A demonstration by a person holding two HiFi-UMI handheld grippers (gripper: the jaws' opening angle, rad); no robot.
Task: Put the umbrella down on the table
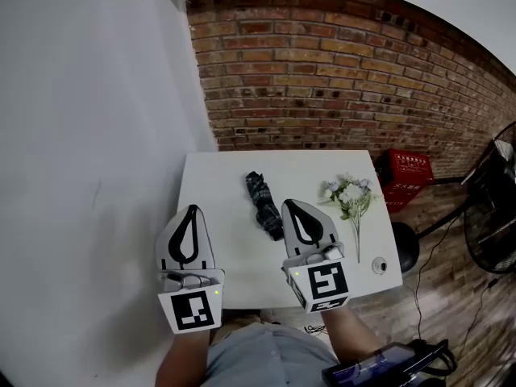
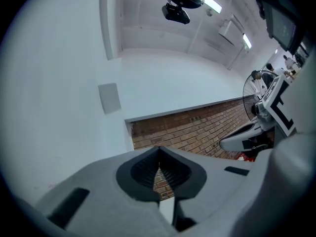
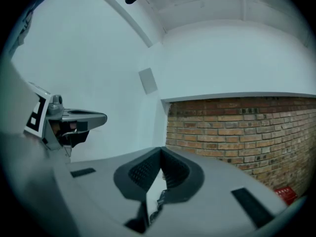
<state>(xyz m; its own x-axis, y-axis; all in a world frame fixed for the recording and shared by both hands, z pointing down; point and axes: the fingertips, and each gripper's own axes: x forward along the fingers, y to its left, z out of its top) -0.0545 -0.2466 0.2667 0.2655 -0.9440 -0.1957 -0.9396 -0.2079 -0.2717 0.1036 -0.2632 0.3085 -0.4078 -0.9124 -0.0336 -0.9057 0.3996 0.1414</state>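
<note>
A dark folded umbrella [image 1: 264, 204] lies on the white table [image 1: 218, 184], near its middle, pointing away from me. My left gripper [image 1: 192, 213] hangs over the table's left edge with its jaws shut and nothing between them. To the right, my right gripper [image 1: 292, 206] is raised above the table's front, just right of the umbrella's near end, and its jaws are shut and empty. In the left gripper view the shut tips [image 2: 159, 149] point at the brick wall. The right gripper view shows the same, with its tips [image 3: 161, 151] closed.
A bunch of pale artificial flowers [image 1: 350, 196] lies on the table's right side, and a small round object [image 1: 379, 265] sits at its front right corner. A red crate [image 1: 405, 177], a black stool [image 1: 405, 248] and a fan [image 1: 492, 224] stand on the floor to the right. The brick wall [image 1: 347, 71] rises behind.
</note>
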